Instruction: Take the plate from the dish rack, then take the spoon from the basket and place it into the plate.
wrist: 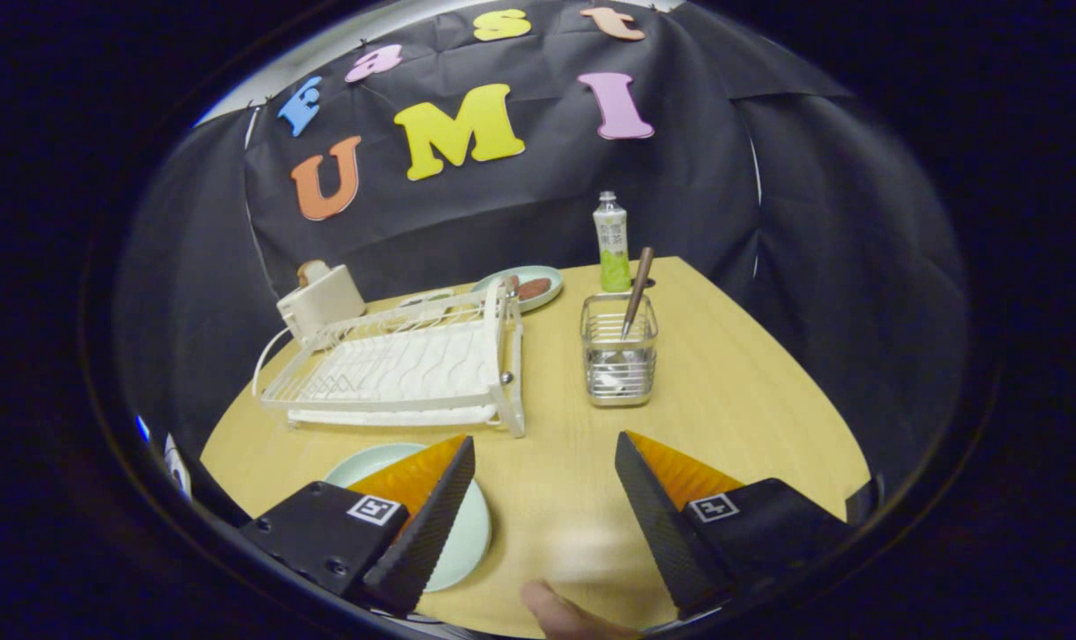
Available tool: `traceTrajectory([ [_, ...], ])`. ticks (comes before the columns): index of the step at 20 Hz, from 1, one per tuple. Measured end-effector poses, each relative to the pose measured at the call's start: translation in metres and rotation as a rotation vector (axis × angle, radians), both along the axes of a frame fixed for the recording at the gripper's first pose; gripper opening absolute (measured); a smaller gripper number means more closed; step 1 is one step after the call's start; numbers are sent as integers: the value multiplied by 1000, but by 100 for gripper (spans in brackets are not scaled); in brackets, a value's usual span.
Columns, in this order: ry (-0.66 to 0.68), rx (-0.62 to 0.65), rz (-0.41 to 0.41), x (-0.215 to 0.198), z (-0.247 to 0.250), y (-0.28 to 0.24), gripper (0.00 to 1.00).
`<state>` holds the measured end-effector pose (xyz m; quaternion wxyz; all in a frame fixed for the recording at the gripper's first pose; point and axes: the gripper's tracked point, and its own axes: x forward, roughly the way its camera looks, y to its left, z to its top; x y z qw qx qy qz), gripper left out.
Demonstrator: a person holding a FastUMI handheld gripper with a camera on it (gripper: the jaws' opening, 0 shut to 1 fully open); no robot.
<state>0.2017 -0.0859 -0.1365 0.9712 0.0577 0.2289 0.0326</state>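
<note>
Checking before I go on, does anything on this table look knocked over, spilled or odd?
Nothing stands out. The dish rack sits level, the spoon leans in the upright basket, the bottle stands, and the plate lies flat beneath the open gripper.

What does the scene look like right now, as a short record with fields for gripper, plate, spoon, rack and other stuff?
gripper: gripper open, nothing between its fingers
plate: pale green plate flat on the table, partly under one finger
spoon: spoon upright in the wire basket, beyond the fingers
rack: white dish rack holds no dishes
other: bottle, toaster, second plate behind the rack
</note>
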Motion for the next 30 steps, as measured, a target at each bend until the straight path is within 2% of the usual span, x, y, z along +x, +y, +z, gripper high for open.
traceTrajectory([
  [4,-46,-5,-25,30,14,-25,100],
  [11,-158,14,-59,118,33,-52,100],
  [14,-225,-31,-65,152,41,-62,100],
  [20,-187,-38,-92,207,42,-75,100],
  [23,-191,-36,-70,226,42,-71,82],
  [26,-139,-90,-72,232,27,-72,64],
  [29,-158,-61,-45,228,38,-54,24],
  [30,-159,-60,-40,226,41,-50,24],
])
